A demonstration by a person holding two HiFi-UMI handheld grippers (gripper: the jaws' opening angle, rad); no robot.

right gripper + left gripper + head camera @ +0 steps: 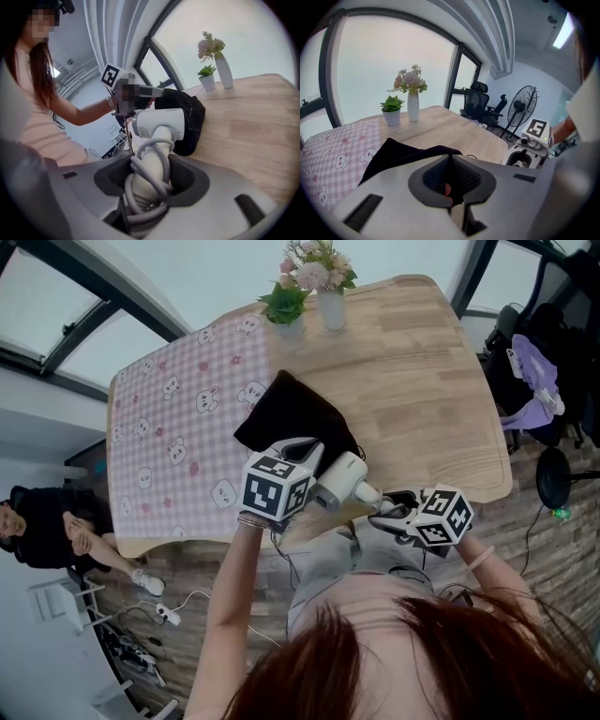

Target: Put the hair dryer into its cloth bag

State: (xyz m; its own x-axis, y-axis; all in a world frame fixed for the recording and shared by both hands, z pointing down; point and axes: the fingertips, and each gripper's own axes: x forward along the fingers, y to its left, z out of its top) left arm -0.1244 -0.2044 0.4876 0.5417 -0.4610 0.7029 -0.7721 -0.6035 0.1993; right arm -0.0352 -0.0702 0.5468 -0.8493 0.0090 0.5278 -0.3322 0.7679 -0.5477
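The left gripper [451, 180] had its jaws pressed together on a fold of the black cloth bag [291, 413], which lay on the wooden table [412, 381] towards its near edge, its left part on the pink checked cloth [169, 427]. The right gripper [150, 183] was clamped on the handle of the white hair dryer [157, 124], grey cord wound round it, with the dryer's head just beside the bag's near end. A vase of flowers [330, 306] and a small potted plant [284, 310] stood at the far edge.
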